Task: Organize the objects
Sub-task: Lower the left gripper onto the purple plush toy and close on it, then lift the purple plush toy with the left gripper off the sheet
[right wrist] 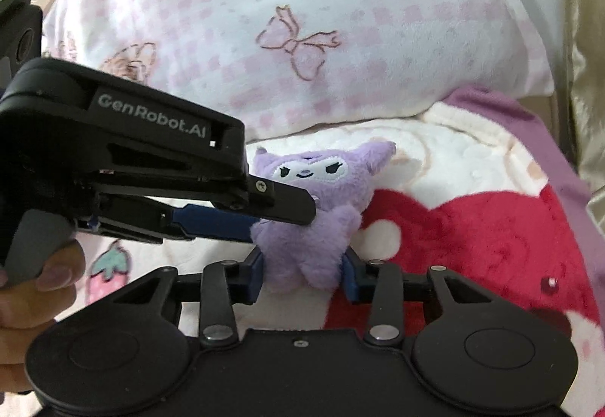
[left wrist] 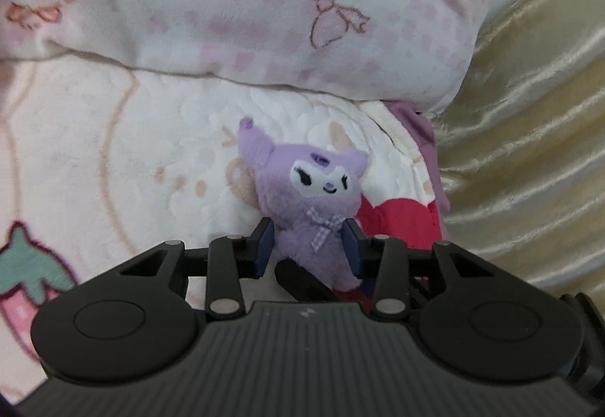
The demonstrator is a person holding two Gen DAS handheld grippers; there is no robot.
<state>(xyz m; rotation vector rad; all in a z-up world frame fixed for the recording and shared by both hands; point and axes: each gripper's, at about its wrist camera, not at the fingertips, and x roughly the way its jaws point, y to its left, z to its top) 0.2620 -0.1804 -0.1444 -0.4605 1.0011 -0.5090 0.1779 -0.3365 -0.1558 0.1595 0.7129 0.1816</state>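
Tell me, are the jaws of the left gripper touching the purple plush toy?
Touching. The left wrist view shows the left gripper with both blue jaws pressed against the sides of the purple plush toy.

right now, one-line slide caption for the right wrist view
Both tongs clamp a purple plush toy before a pink-checked pillow.

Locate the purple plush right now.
The purple plush sits centre in both wrist views, pinched by the left gripper and right gripper, over the blanket below the pillow.

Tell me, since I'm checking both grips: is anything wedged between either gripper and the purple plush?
Nothing visible. The left gripper and right gripper each have the purple plush directly between their fingers, above the blanket.
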